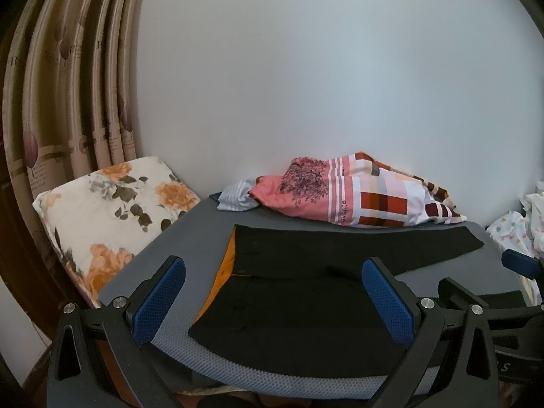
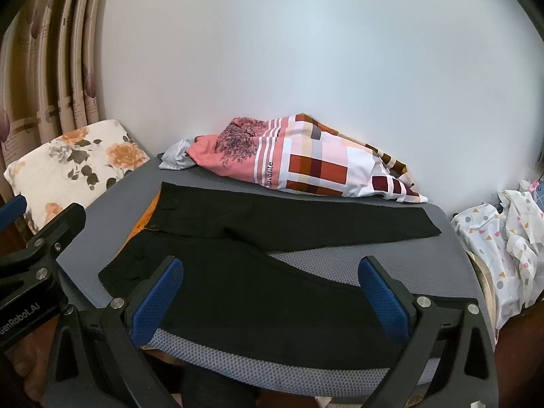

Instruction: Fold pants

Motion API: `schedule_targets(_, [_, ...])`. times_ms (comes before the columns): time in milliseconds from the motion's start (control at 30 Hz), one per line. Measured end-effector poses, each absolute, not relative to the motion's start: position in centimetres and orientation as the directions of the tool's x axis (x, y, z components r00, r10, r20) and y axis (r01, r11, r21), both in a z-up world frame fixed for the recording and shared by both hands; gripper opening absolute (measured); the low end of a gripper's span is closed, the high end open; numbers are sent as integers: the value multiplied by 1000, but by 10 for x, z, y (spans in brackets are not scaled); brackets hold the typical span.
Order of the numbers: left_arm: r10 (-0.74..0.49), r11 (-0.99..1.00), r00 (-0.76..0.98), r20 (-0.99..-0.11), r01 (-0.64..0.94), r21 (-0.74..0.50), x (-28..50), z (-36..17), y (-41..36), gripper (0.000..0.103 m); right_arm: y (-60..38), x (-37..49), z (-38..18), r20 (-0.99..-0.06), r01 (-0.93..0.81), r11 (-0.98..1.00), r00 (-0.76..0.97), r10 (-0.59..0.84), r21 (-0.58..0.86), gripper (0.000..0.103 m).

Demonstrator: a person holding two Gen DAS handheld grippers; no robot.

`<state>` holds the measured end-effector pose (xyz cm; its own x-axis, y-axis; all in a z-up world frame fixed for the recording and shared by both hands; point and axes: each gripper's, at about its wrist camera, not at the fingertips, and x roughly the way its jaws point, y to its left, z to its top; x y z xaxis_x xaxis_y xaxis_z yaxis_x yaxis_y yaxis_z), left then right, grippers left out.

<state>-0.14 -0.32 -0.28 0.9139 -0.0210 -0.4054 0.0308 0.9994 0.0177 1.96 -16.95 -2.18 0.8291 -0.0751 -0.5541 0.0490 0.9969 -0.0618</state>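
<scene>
Black pants (image 1: pixel 306 292) (image 2: pixel 258 272) lie flat on a grey mesh pad (image 1: pixel 190 268) (image 2: pixel 425 258), waist to the left, both legs spread toward the right. An orange lining (image 1: pixel 226 268) (image 2: pixel 144 219) shows at the waist edge. My left gripper (image 1: pixel 273 299) hovers open above the near waist part, nothing between its blue pads (image 1: pixel 159 301). My right gripper (image 2: pixel 272 301) stands open over the near leg, its blue pads (image 2: pixel 384 299) wide apart and holding nothing. The right gripper's finger (image 1: pixel 520 263) shows at the edge of the left wrist view, the left gripper's finger (image 2: pixel 12 212) in the right wrist view.
A pink and checked cloth bundle (image 1: pixel 353 190) (image 2: pixel 306 159) lies at the pad's far edge against the white wall. A floral pillow (image 1: pixel 108 210) (image 2: pixel 71 166) leans at the left by the curtain (image 1: pixel 68 85). White patterned fabric (image 2: pixel 503 248) is piled at the right.
</scene>
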Motion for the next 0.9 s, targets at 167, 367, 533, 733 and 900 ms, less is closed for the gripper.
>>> schedule_targets(167, [0,1000,910,-414,10,23,-1,-4,-4,103,-167,22,-22,-560,44,997,826,-69,-58,102])
schedule_targets(367, [38,999,905,-425,-33,21,4,-7,4,103,-166,26,-29,-565,44,998,823,-66,-52,102])
schedule_targets(533, [12,1000,910,-414,-12,3,7,-9,9,103,-166,29,-31,-571,43,998,818,-65,-53,102])
schedule_targets(733, [-58,998,902,-428,65,3,15,-17,10,103,-166,34,-38,-583,46,998,810,-62,-42,102])
schedule_targets(900, [-103,994,855,-508,111,-14,33,-31,11,103,-170,41,-44,-598,53,998,799,-62,-33,102])
